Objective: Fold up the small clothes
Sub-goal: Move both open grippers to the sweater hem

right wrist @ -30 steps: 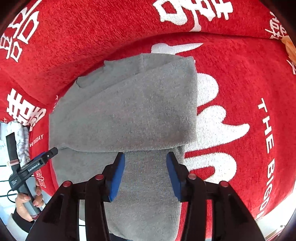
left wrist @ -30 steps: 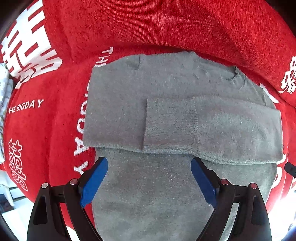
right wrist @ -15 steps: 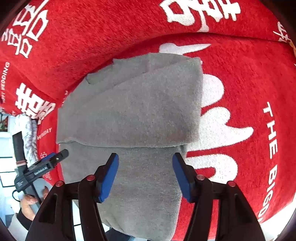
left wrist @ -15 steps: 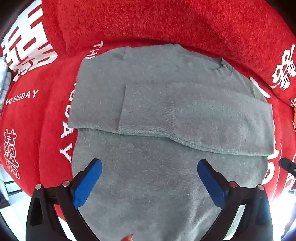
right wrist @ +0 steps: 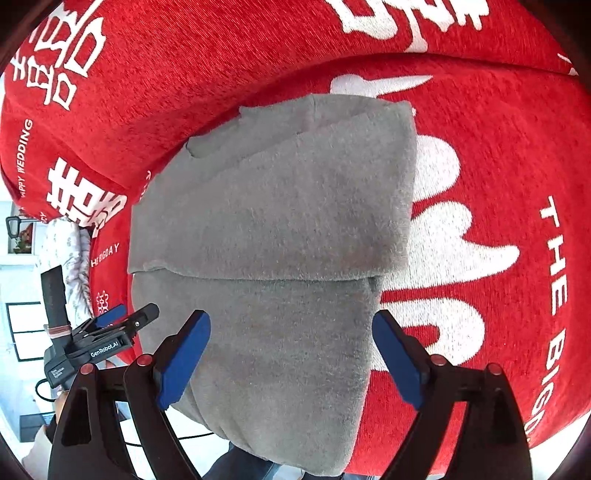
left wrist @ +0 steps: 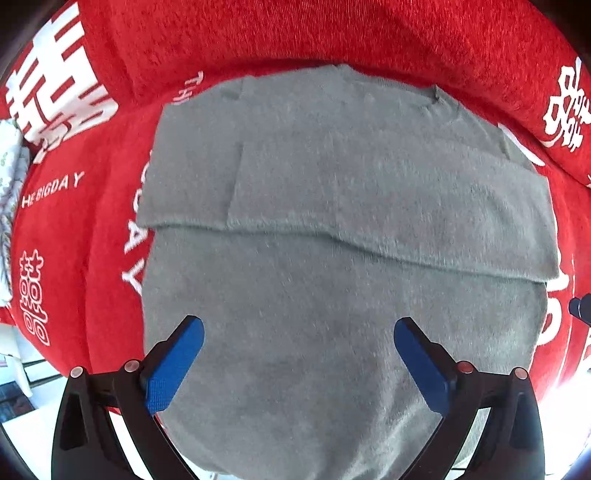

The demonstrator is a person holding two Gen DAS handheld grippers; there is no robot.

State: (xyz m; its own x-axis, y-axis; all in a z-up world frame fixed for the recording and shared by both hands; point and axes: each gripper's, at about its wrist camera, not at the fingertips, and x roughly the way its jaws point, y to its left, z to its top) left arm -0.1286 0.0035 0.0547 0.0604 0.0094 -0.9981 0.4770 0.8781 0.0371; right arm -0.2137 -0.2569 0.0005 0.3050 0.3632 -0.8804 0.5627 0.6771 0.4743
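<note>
You had the left gripper (left wrist: 298, 354) and right gripper (right wrist: 291, 356) spread wide, holding nothing, above the grey sweater (left wrist: 332, 229) lying sleeves-folded on the red blanket (left wrist: 258, 33). Its hem overhung the front edge. A single-layer pinch there risked dragging the folded sleeves (left wrist: 388, 206) askew.

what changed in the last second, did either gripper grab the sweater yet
Neither has. The left gripper and the right gripper both opened wider and closed in over the lower part of the grey sweater. The sweater stayed put on the red blanket, its sleeves folded across.
</note>
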